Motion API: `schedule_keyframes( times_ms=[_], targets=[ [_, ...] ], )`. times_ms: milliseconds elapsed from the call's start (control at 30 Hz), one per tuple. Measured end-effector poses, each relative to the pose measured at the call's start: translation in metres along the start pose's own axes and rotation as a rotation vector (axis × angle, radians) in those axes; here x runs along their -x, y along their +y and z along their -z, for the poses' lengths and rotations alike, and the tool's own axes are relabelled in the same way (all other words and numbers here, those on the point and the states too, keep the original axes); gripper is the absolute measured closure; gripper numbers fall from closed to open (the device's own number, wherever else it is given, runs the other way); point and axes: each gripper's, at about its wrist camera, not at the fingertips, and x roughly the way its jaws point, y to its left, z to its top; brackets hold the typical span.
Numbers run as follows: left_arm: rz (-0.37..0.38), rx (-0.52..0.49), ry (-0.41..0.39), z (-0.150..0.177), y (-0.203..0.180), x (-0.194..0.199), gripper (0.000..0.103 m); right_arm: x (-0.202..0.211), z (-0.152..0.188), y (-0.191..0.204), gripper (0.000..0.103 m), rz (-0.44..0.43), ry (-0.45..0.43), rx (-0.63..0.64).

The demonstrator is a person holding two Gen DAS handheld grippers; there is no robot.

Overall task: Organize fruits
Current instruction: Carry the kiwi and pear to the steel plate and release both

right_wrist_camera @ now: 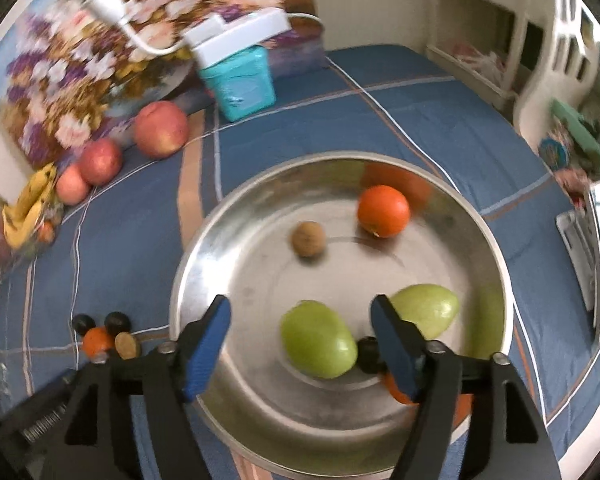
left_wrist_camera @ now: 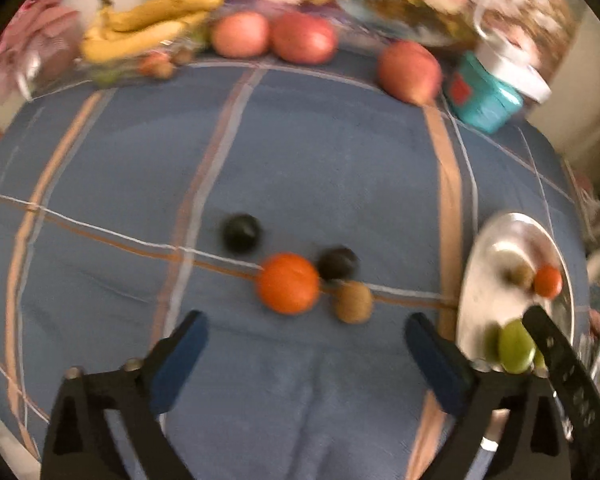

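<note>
On the blue checked cloth [left_wrist_camera: 300, 152] lie an orange [left_wrist_camera: 288, 283], two dark plums [left_wrist_camera: 242, 232] [left_wrist_camera: 337, 263] and a brown kiwi [left_wrist_camera: 353, 301]. My left gripper [left_wrist_camera: 306, 322] hangs open just short of them, nothing between its fingers. To the right stands a steel bowl [right_wrist_camera: 204, 232]. It holds an orange [right_wrist_camera: 384, 210], a kiwi [right_wrist_camera: 308, 238], two green fruits [right_wrist_camera: 318, 338] [right_wrist_camera: 426, 310], a dark plum [right_wrist_camera: 367, 354] and a second orange [right_wrist_camera: 396, 392], partly hidden by a finger. My right gripper [right_wrist_camera: 300, 308] is open over the bowl, pads touching nothing.
Three apples [left_wrist_camera: 240, 34] [left_wrist_camera: 304, 38] [left_wrist_camera: 410, 72] and a bunch of bananas [left_wrist_camera: 148, 24] line the far edge. A teal box [right_wrist_camera: 240, 84] with a white lid stands before a flowered panel [right_wrist_camera: 100, 60]. A white chair [right_wrist_camera: 560, 60] is beyond the right edge.
</note>
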Motion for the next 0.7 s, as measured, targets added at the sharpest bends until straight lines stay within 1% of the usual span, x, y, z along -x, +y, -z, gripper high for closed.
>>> schedule_keyframes(
  times_ms=[33,67,200,300,367,500,600,700],
  targets=[
    [-0.015,0.01,-0.02,-0.002,0.005,0.003,0.0,0.001,0.001,0.004,0.014,0.009,-0.009,0.017],
    [-0.031,0.014,-0.033,-0.003,0.009,0.006,0.0,0.002,0.002,0.007,0.014,0.014,-0.014,0.027],
    [-0.069,0.015,-0.063,-0.008,0.017,0.011,0.0,0.003,0.003,0.016,0.013,0.02,-0.025,0.048],
    [-0.071,0.024,-0.062,-0.009,0.025,0.012,0.0,0.005,0.004,0.018,0.013,0.004,-0.026,0.036],
    [-0.075,0.025,-0.057,-0.012,0.024,0.01,0.0,0.007,0.003,0.02,0.013,0.005,-0.032,0.032],
    [-0.079,0.019,-0.072,-0.014,0.025,0.015,0.0,0.01,0.004,0.027,0.013,0.024,-0.05,0.063],
    [-0.084,0.008,-0.079,-0.015,0.025,0.019,0.0,0.01,0.004,0.035,0.013,0.053,-0.042,0.086],
    [-0.08,0.002,-0.085,-0.016,0.025,0.022,0.0,0.004,0.008,0.042,0.013,0.026,-0.02,0.107]
  ],
)
